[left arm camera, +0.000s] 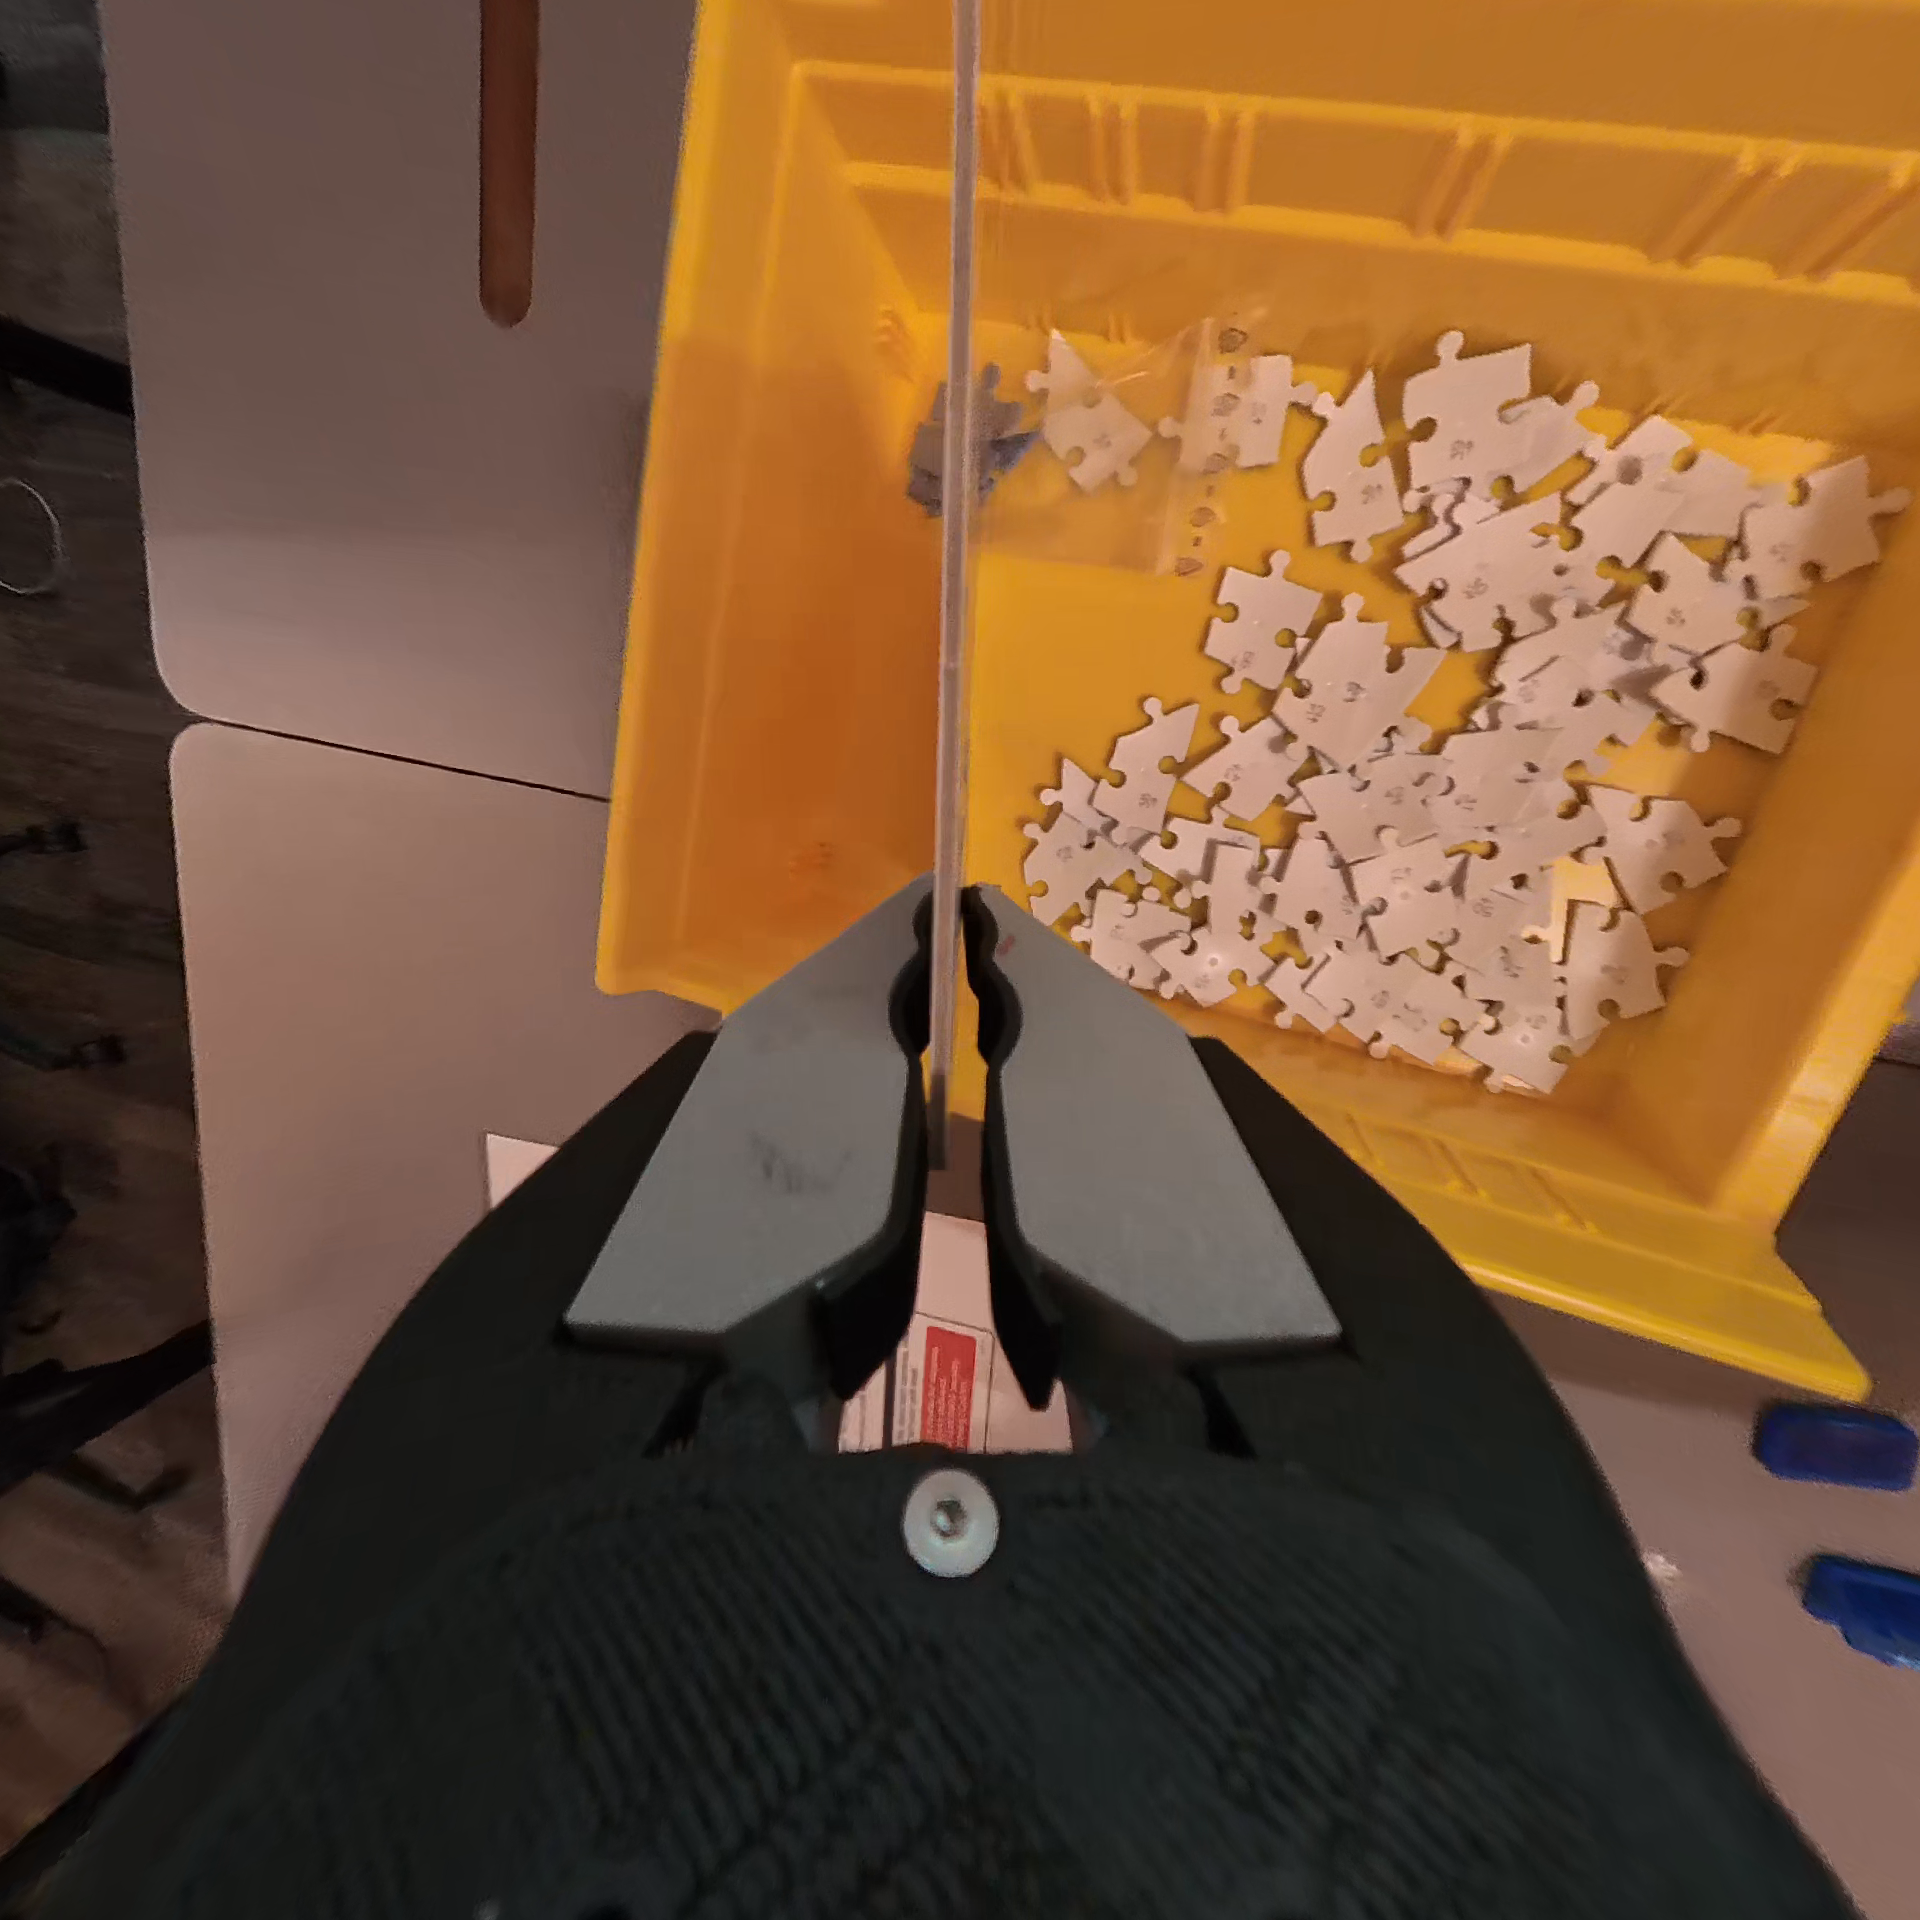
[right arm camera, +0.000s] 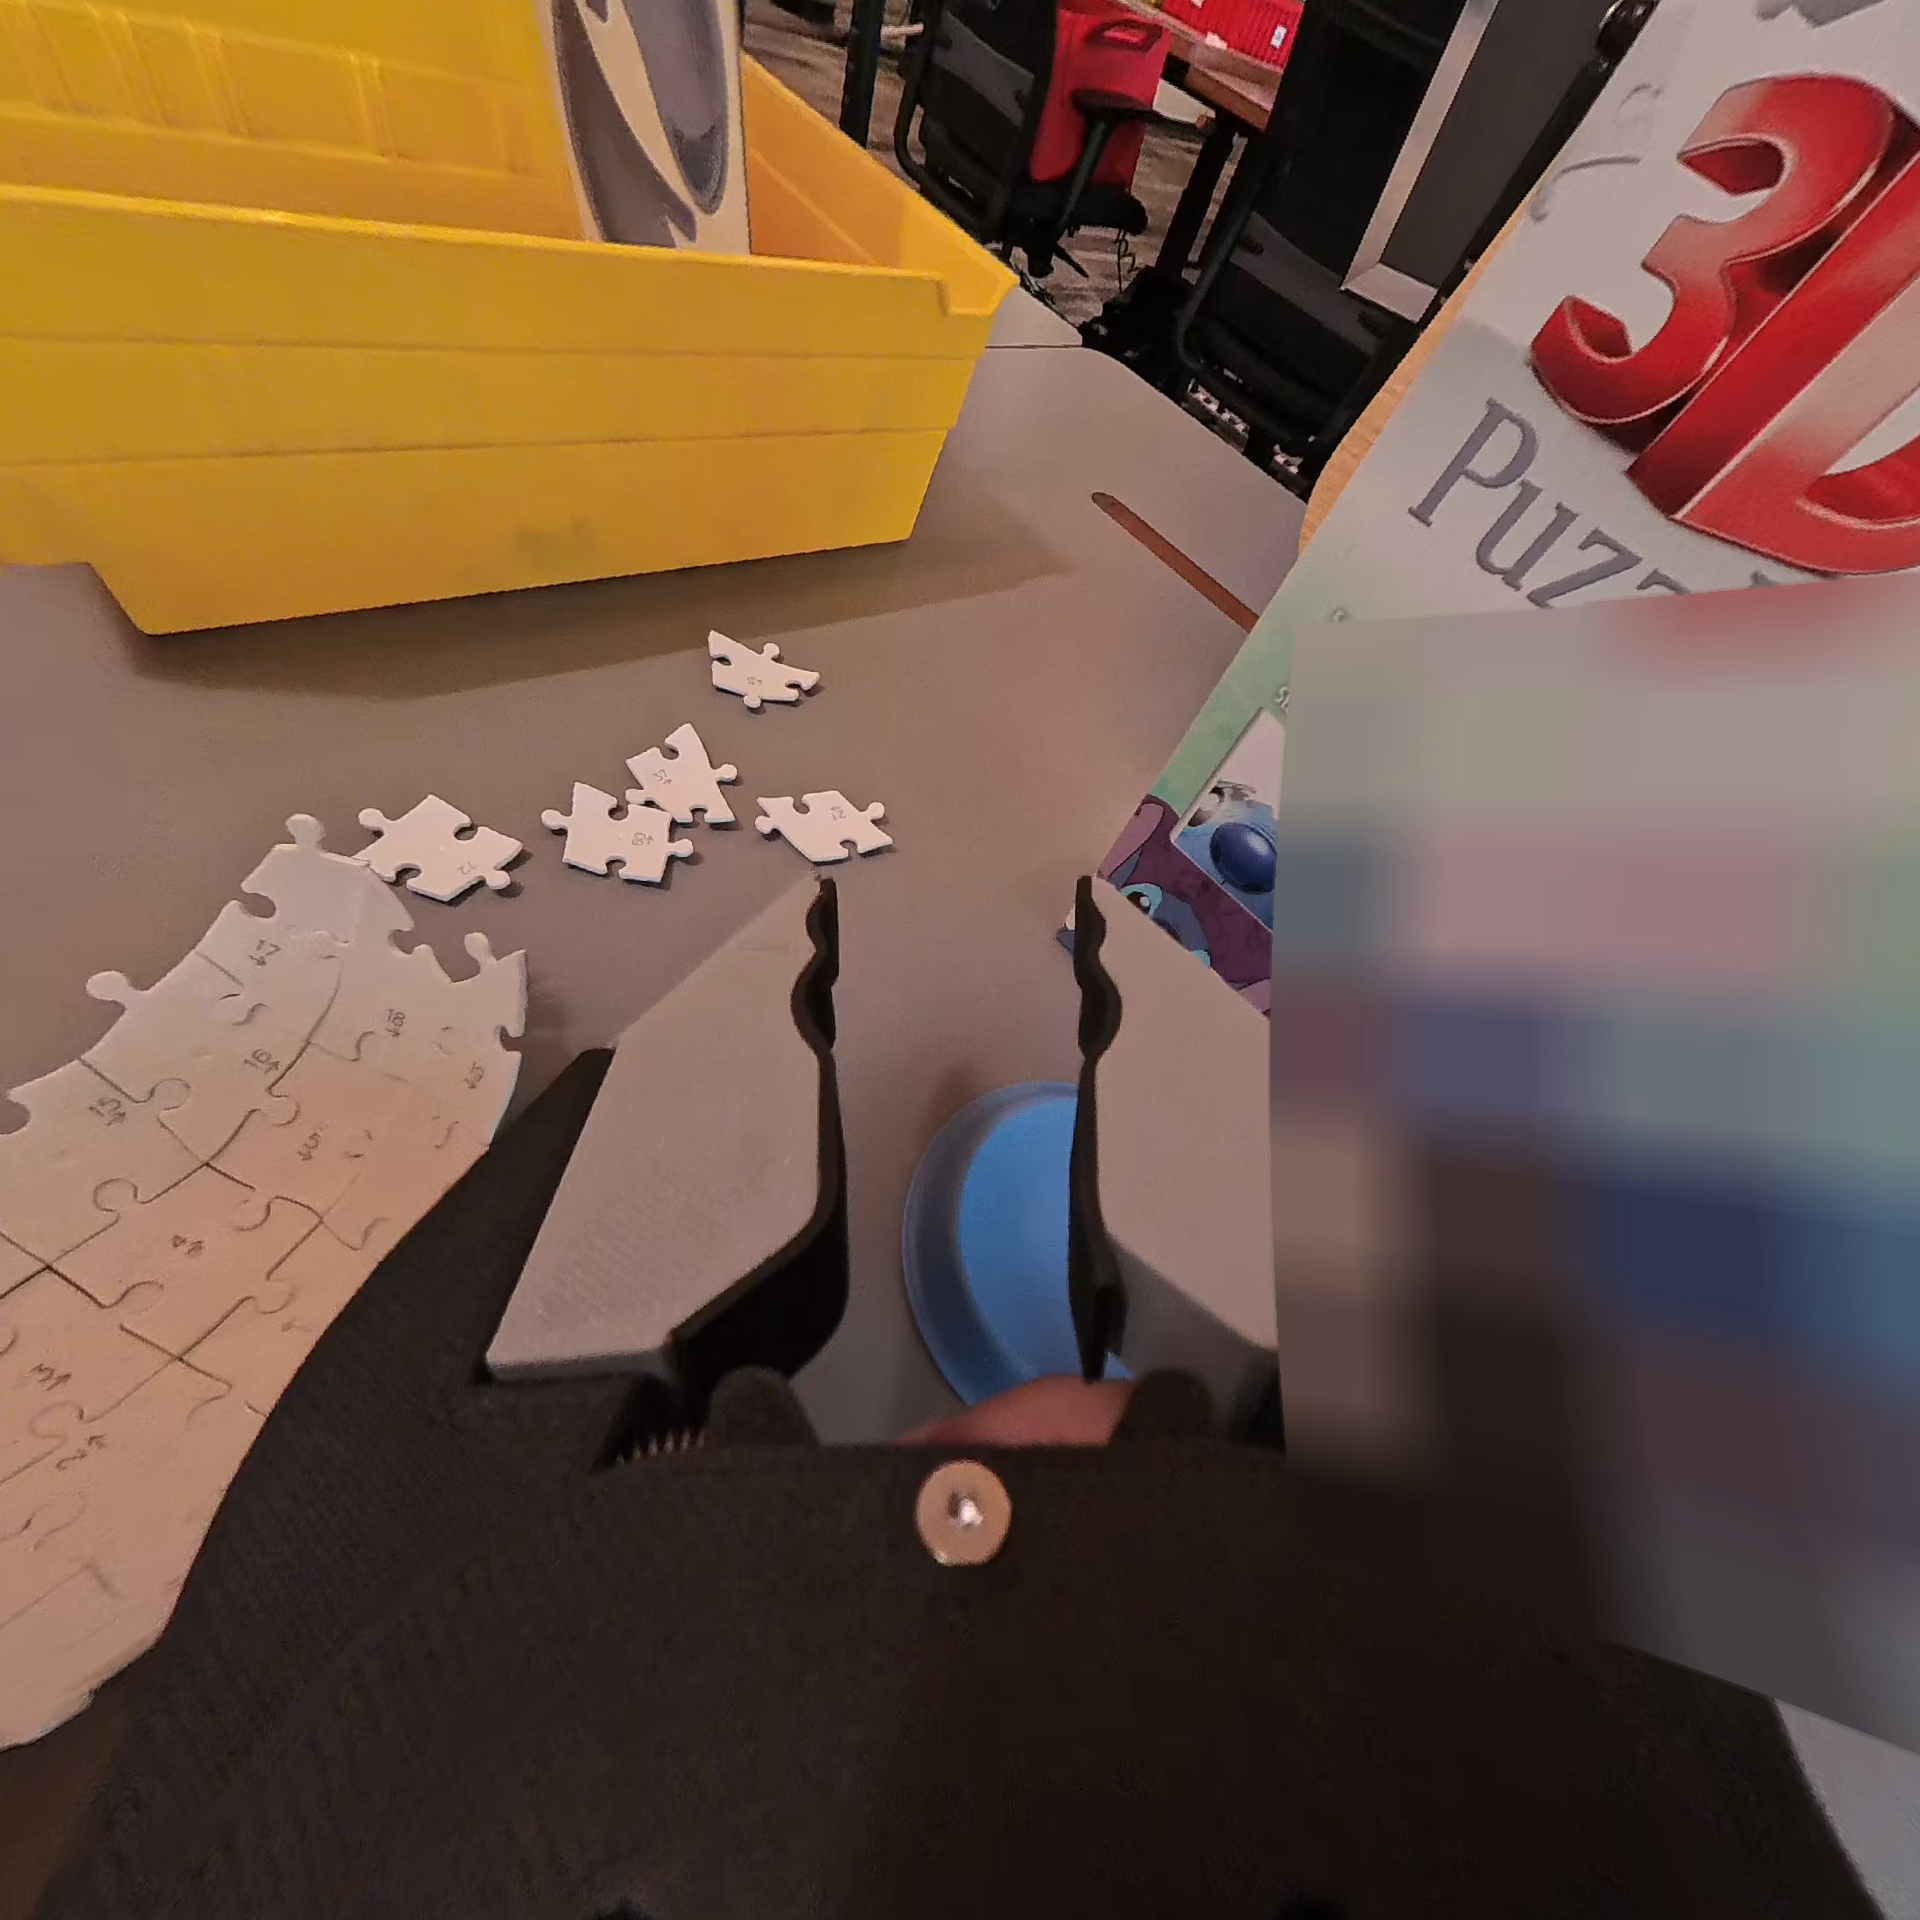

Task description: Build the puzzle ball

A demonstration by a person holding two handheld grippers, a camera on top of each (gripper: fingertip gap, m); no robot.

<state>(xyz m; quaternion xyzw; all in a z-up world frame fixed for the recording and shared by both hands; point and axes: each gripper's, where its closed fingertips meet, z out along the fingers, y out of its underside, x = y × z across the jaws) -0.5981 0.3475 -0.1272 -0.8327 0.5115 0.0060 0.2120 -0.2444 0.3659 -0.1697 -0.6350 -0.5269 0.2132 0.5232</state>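
Observation:
My left gripper (left arm camera: 948,904) is shut on a thin stiff sheet (left arm camera: 961,416), seen edge-on, and holds it upright over the left side of a yellow bin (left arm camera: 748,623). Several loose white puzzle pieces (left arm camera: 1455,748) lie heaped in the bin. The sheet also shows in the right wrist view (right arm camera: 655,114), standing in the bin (right arm camera: 468,416). My right gripper (right arm camera: 951,904) is open and empty above the grey table. A curved, joined section of white pieces (right arm camera: 208,1195) lies to its left. Several loose pieces (right arm camera: 623,831) lie ahead of it.
A blue dish (right arm camera: 997,1236) sits on the table under my right gripper's open fingers. The puzzle box (right arm camera: 1662,364) leans close on the right. A clear plastic bag (left arm camera: 1205,447) lies in the bin. Two blue objects (left arm camera: 1834,1444) lie right of the bin. Chairs stand beyond the table. Spacing between my two grippers at the tips: around 35 centimetres.

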